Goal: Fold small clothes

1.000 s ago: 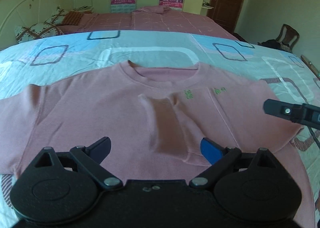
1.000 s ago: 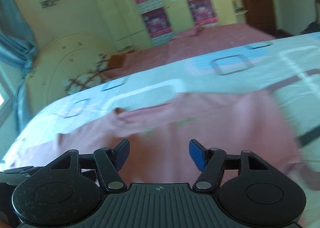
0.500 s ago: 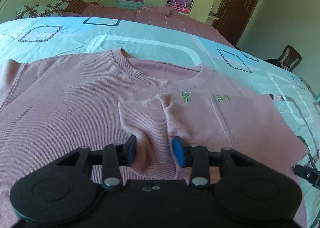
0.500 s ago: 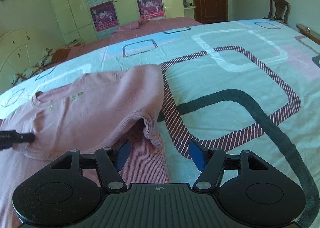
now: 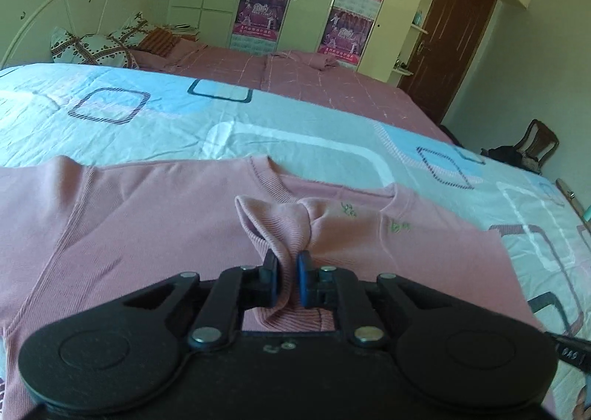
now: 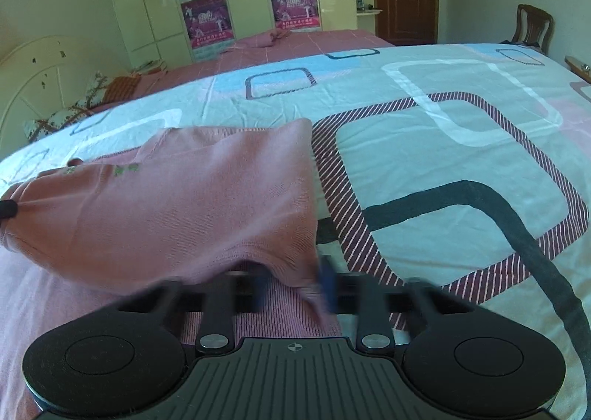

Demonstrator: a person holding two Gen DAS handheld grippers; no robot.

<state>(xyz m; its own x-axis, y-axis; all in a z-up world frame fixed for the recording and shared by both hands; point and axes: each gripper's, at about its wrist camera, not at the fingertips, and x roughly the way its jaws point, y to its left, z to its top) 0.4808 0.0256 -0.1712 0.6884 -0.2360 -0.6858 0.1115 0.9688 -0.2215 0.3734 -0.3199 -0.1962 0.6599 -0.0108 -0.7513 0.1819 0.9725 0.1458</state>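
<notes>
Pink sweater laid on a patterned bed, gripped by the left tool

A bed (image 5: 295, 132) covered by a quilt printed with rounded squares is seen, and a pink sweater (image 5: 129, 228) is spread flat across its near side, collar toward the far side. A ribbed sleeve cuff (image 5: 273, 224), folded in over the chest, is bunched and pinched between the nearly closed fingers of the left tool (image 5: 286, 278). The right tool (image 6: 295, 289) is set at the near right edge of the folded sleeve; its fingers are blurred, with cloth between them, and whether they are closed cannot be told
</notes>
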